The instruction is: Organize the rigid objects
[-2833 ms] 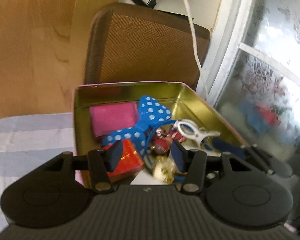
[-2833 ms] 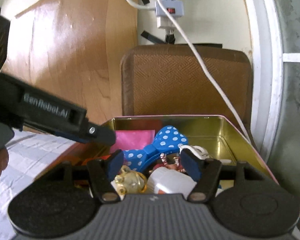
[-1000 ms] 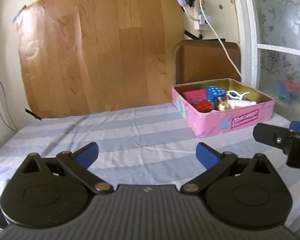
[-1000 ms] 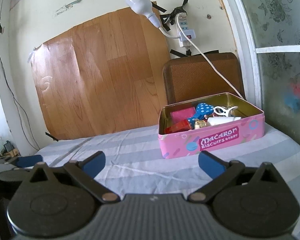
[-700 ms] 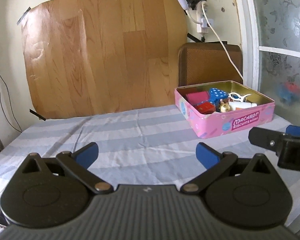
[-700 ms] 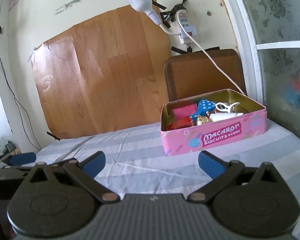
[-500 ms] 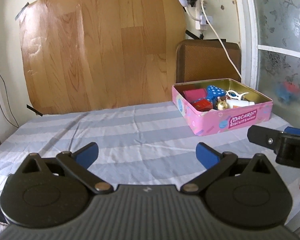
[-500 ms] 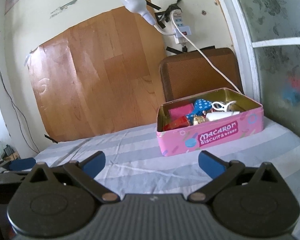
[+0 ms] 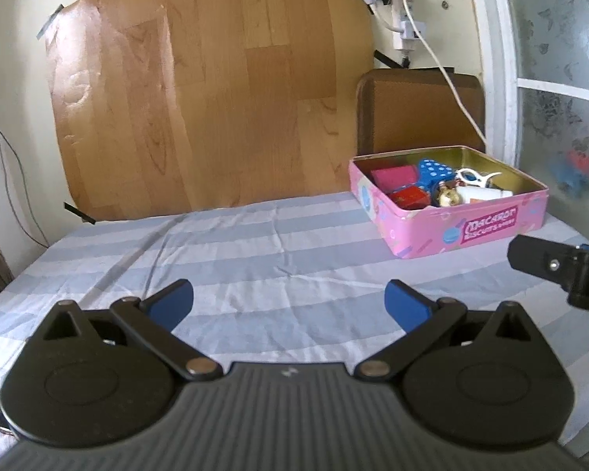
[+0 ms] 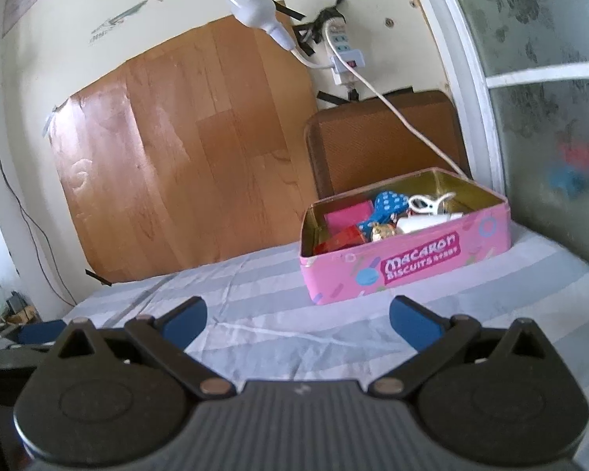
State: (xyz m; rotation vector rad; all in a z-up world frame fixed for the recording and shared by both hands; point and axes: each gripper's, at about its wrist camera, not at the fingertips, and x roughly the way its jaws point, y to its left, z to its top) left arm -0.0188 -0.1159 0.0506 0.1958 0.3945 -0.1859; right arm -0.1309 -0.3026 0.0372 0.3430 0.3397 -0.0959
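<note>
A pink macaron biscuit tin (image 9: 471,227) (image 10: 408,265) stands open at the far right of the striped bed sheet (image 9: 255,251). It holds a blue polka-dot bow (image 9: 432,170), a pink block (image 9: 392,176), a red box (image 9: 410,198), a gold ornament (image 9: 447,196), a white clip (image 9: 473,176) and a white tube (image 9: 487,195). My left gripper (image 9: 288,304) is open and empty, well back from the tin. My right gripper (image 10: 298,320) is open and empty, also short of the tin; it shows at the right edge of the left wrist view (image 9: 561,271).
A wood-grain panel (image 9: 208,90) covers the wall behind the bed. A brown chair back (image 9: 416,110) stands behind the tin, with a white cable (image 9: 443,66) hanging over it from a power strip (image 10: 343,51). A frosted window (image 9: 561,98) lies to the right.
Both grippers have drawn back from over the tin to the near part of the bed and opened wide. In the last second they have only shifted slightly.
</note>
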